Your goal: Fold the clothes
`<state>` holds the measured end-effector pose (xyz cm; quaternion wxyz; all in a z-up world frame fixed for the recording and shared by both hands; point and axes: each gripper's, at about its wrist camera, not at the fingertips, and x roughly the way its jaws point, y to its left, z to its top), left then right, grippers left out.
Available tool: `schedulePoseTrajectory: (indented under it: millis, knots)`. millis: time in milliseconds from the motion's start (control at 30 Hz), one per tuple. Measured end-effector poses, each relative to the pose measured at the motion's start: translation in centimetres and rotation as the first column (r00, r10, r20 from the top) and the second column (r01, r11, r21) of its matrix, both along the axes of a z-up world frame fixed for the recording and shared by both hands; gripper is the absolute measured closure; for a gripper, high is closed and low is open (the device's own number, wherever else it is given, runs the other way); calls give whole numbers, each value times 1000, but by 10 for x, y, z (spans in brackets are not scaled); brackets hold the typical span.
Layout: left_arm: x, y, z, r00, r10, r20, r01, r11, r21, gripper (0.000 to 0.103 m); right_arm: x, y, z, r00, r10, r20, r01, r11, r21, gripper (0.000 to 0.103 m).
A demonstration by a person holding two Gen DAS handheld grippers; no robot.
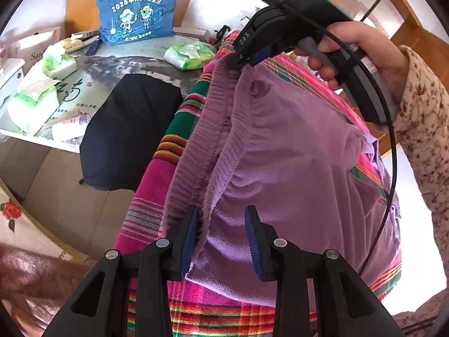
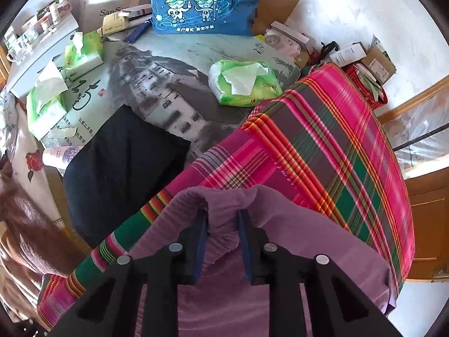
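Observation:
A purple fleece garment (image 1: 294, 146) with a ribbed band lies on a pink plaid cloth (image 1: 157, 219). My left gripper (image 1: 224, 238) hovers low over its near part; the jaws stand apart, the ribbed edge brushes the left pad (image 1: 190, 238), and nothing is pinched. A hand in a flowered sleeve (image 1: 421, 118) holds my right gripper (image 1: 247, 59) at the band's far corner. In the right wrist view the right gripper (image 2: 223, 236) is shut on a bunched fold of the purple garment (image 2: 230, 196), which fills the gap between the blue pads.
A folded black garment (image 1: 129, 129) lies left of the plaid cloth, hanging over the table edge (image 1: 42, 140). Tissue packs (image 2: 244, 81) (image 1: 36, 106), a blue printed bag (image 2: 202, 2) and small boxes (image 2: 376, 64) crowd the table's back. Wooden furniture (image 2: 429, 219) stands to the right.

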<state>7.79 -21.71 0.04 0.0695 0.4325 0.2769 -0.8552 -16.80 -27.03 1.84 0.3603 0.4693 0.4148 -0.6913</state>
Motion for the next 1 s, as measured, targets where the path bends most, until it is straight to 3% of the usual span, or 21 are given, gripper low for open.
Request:
schedulePoseTrajectory:
  millis: [133,233,300,333,400,633,867,1000]
  knots:
    - [0,-5,0,1000,1,5,-1,1000,13,69,0,3,12,1000,16,14,-15,993,-116,82]
    - [-1,-4,-1,1000,-1,17,0,1000,10,77,4,1,11,1000,25,3,-25,992,-121,82]
    - [-2,-5,-1,1000,4,26,-4,1000,-10,95,3,2,11,1000,12,16,-9,990,-142,82]
    - [-2,-6,-1,999,9,32,-9,1000,-19,96,2,2,13,999,2,32,3,987,-158,82]
    - [-2,-8,-2,999,19,44,-18,999,-36,97,3,1,16,999,3,47,6,982,-188,83]
    - [6,-24,9,995,96,-33,-97,995,-18,98,1,-3,16,998,-2,64,16,975,-221,84]
    - [10,-46,6,986,169,-13,-168,985,48,98,-3,-18,23,994,-18,107,47,960,-276,84]
    - [10,-48,0,984,176,8,-177,982,60,98,2,-25,4,997,-13,77,31,970,-239,84]
